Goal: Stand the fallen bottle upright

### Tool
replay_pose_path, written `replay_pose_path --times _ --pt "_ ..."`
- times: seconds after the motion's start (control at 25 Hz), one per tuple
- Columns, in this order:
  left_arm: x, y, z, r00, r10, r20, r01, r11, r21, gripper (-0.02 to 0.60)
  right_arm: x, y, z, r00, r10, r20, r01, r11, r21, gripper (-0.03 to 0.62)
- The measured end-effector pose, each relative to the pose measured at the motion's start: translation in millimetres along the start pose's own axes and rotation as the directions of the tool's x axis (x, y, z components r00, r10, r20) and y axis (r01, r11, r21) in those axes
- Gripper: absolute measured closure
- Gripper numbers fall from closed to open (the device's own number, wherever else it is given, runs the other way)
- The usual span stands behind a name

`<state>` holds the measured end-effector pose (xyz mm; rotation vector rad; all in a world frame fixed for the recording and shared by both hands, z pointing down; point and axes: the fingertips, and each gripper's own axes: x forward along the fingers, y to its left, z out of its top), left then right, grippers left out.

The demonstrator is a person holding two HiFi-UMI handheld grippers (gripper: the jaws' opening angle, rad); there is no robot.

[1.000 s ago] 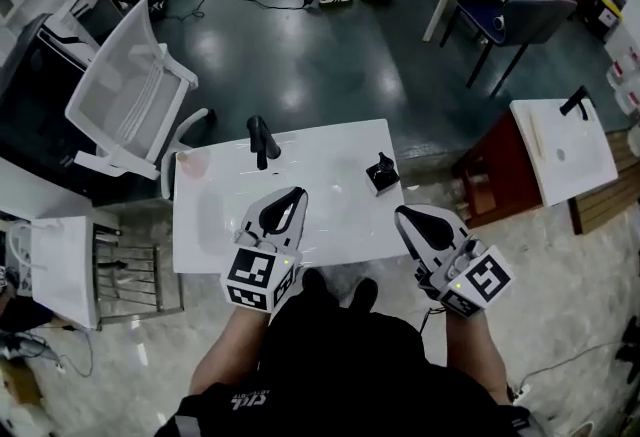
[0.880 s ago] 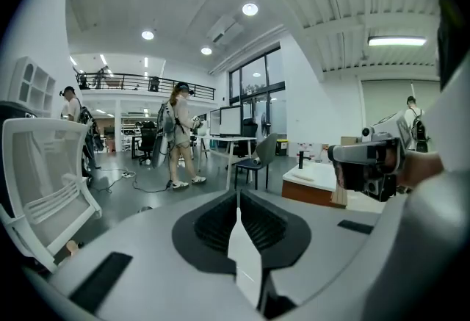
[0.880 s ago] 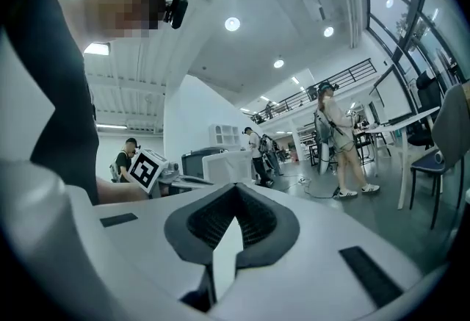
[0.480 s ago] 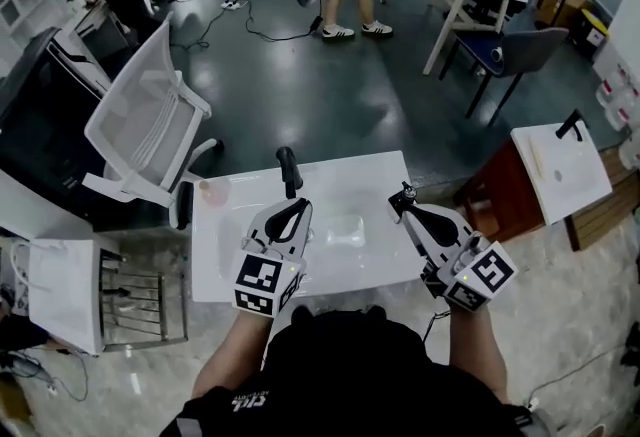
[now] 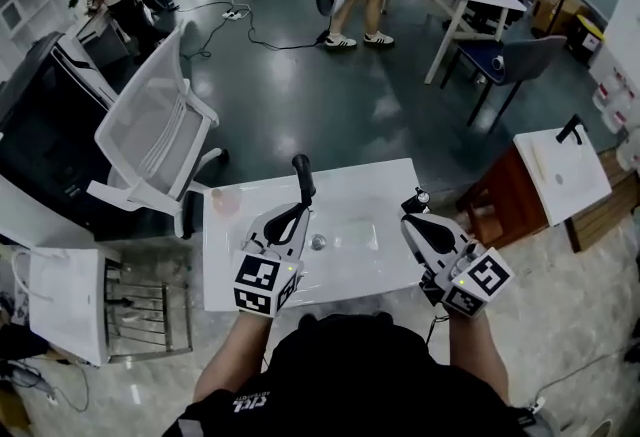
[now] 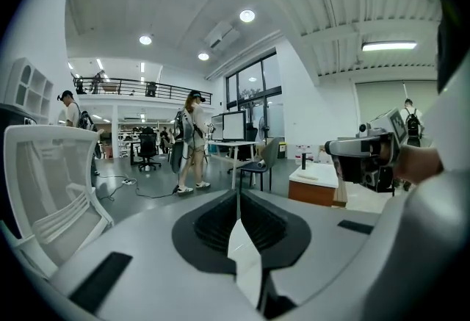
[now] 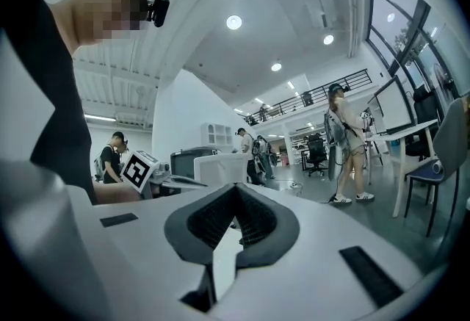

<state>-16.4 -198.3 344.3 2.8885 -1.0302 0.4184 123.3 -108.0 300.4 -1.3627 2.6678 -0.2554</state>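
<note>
Head view puts us over a white washbasin counter (image 5: 232, 255) with a black tap (image 5: 303, 175) at its far edge. What we take for the task's thing is a small dark bottle (image 5: 417, 198) with a pale cap, at the counter's far right corner. It sits just beyond the tips of our right gripper (image 5: 408, 221), almost in line with the way that gripper points. Our left gripper (image 5: 297, 213) is aimed at the tap, well apart from the bottle across the basin, so the right hand is plainly the nearer one.

From so steeply above we cannot tell whether the bottle lies on its side or stands, nor which way its long axis runs. In our judgement, that is what any grasp would turn on. A pale pinkish thing (image 5: 222, 201) at the far left corner is too faint for us to name.

Both gripper views look out over the room and show nothing of the bottle. The left gripper's (image 6: 237, 202) jaws are pressed together with nothing between them. The right gripper's (image 7: 235, 193) jaws are likewise clenched on nothing.
</note>
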Motion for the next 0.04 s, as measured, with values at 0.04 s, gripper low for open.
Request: replay_pose_path --times 0.04 --pt "-0.1 1.8 -0.7 1.000 -0.001 -0.001 0.001 1.000 0.004 0.552 2.0 2.7 0.3 1.000 0.005 0.010 -0.005 1.000 0.012 0.583"
